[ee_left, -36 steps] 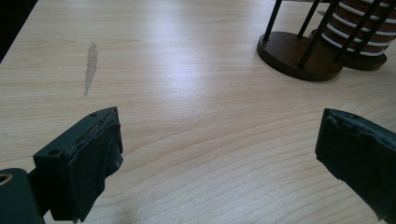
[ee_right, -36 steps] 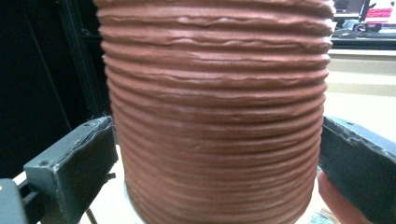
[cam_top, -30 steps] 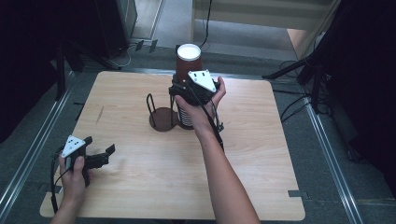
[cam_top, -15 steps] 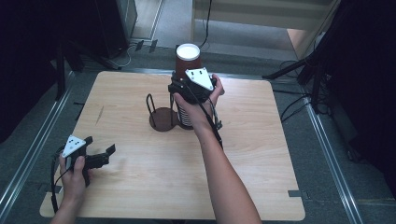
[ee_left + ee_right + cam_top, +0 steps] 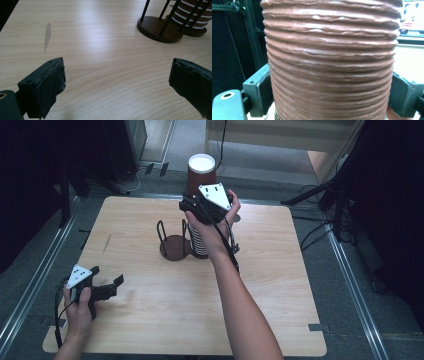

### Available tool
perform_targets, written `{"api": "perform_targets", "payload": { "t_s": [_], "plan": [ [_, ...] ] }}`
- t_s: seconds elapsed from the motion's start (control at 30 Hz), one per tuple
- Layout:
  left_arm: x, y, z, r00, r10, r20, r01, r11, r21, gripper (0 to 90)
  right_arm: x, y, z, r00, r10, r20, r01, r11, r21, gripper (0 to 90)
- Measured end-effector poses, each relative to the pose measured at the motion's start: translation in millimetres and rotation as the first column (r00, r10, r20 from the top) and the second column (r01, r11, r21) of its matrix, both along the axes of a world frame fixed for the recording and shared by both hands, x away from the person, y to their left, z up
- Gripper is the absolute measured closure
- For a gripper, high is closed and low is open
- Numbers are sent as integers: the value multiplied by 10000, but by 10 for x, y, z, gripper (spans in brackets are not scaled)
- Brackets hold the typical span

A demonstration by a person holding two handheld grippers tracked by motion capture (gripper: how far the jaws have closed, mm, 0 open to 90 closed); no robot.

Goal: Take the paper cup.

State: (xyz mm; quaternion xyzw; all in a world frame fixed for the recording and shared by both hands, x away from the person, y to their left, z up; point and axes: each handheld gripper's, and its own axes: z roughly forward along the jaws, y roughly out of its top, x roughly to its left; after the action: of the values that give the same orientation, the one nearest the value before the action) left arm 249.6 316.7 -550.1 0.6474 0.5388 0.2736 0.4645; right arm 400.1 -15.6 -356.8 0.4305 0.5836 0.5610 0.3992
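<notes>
Right gripper (image 5: 197, 210) clamps the top brown cup (image 5: 332, 62), lifted over the cup stack (image 5: 200, 242) just right of the holder (image 5: 172, 245) mid-table, seemingly free; raise straight, squeeze lightly; left gripper (image 5: 107, 287) idles wide open, empty, near-left.
</notes>
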Motion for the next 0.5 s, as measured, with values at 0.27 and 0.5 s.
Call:
{"api": "perform_targets", "payload": {
  "t_s": [0.27, 0.5],
  "plan": [
    [1, -1, 0, 10000, 19, 3, -19, 10000, -34, 12, -20, -2, 164, 9996, 34, 286, -40, 9998, 208, 114],
    [1, -3, -1, 10000, 31, 13, -31, 10000, -29, 12, -70, -46, 325, 9984, 6, 572, -23, 9995, 306, 114]
  ]
}}
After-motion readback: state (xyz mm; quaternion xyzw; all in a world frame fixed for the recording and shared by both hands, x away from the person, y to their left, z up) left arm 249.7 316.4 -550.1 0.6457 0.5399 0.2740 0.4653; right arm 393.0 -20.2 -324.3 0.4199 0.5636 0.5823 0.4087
